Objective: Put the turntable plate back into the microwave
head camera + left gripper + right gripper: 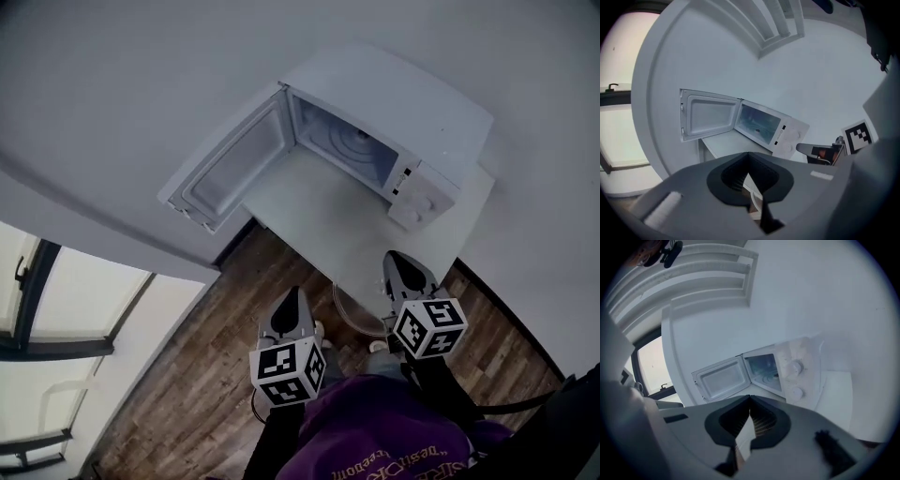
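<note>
Hovering before the microwave [394, 122], left gripper [291, 298] and right gripper [401, 265] closed, turntable plate [352, 316] between them

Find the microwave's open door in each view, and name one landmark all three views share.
Head view: door upper centre-left, swung out left of the cavity.
Left gripper view: door left of centre.
Right gripper view: door just left of centre.
Shared landmark: the control panel with two knobs, across the cavity from the door.
</note>
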